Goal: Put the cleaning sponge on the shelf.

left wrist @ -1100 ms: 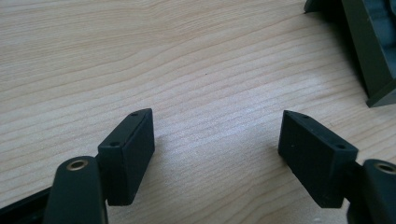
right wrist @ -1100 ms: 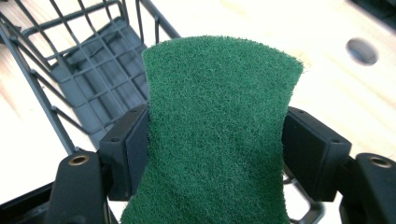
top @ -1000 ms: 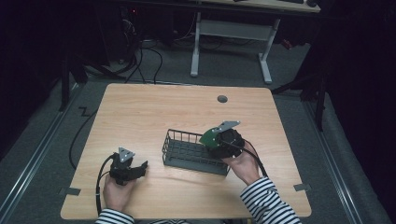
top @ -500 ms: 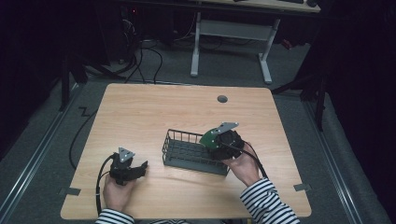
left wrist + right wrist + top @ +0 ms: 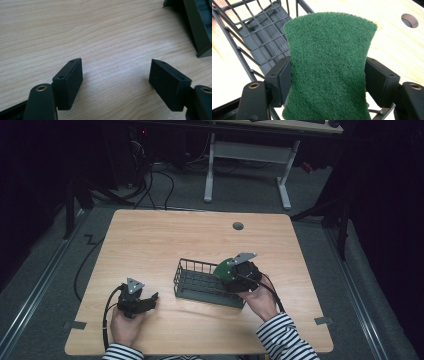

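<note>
The scrub pad (image 5: 328, 67) is dark green, fuzzy and rough, like a flat piece of stiff felt. Its sides bend inward where the right tongs (image 5: 328, 82) squeeze it between two black blocks, so these tongs are clenched on the pad. Its bottom edge is cut off at the bottom of the right gripper view. In the high view the scrub pad (image 5: 223, 269) is held over the right end of the basket (image 5: 195, 276), near the middle of the counter (image 5: 165, 235) and closer to its near edge. The basket is made of thin dark wire in a grid of squares, with a solid dark floor. The counter is pale wood with wavy lines in it and a small round hole (image 5: 238, 226) near its far edge. The left tongs (image 5: 116, 75) are spread wide with nothing between them, low over the bare wood near the near left corner. A dark corner of the basket (image 5: 200, 27) peeks in there, partly cut off.
</note>
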